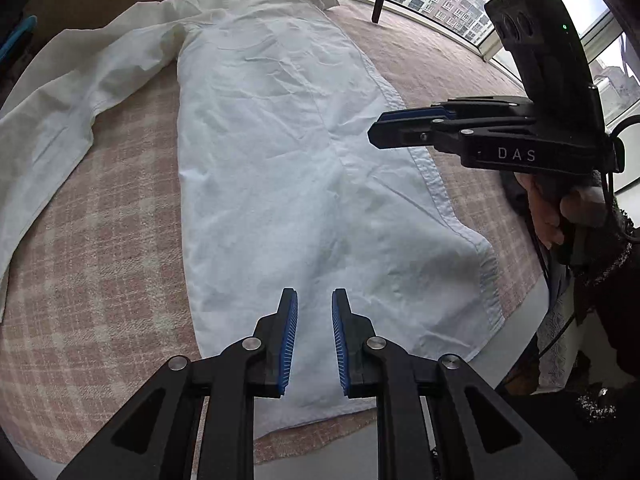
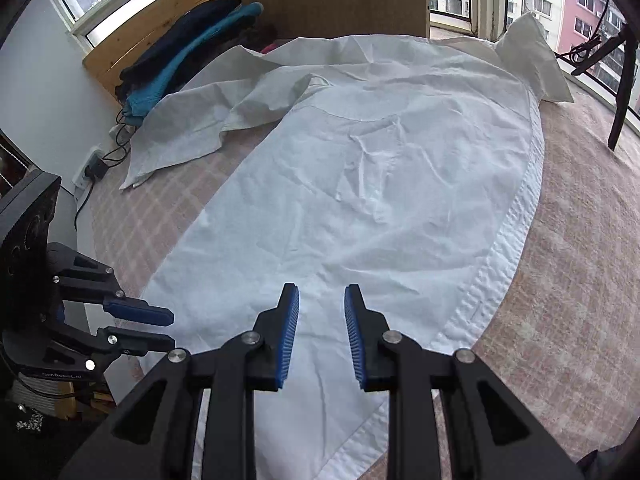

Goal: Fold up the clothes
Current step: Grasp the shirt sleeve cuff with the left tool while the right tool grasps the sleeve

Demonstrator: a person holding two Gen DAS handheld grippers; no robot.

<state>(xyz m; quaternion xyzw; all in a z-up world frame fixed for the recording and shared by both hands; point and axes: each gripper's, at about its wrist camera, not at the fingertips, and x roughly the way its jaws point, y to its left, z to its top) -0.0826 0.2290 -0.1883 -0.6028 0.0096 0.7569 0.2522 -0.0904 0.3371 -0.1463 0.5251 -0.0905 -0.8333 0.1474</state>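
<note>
A white long-sleeved shirt lies flat on the pink checked surface, collar at the far end, one half folded over so the button placket runs down its right edge. Its left sleeve spreads out to the left. My left gripper is open and empty above the shirt's hem. My right gripper is open and empty above the hem on the shirt's right side. The right gripper also shows in the left wrist view, hovering over the placket. The left gripper shows at the left edge of the right wrist view.
The pink checked surface extends on both sides of the shirt. Folded dark and teal clothes are stacked at the far left by a wooden frame. A power strip and cables lie off the left edge. A dark tripod leg stands at far right.
</note>
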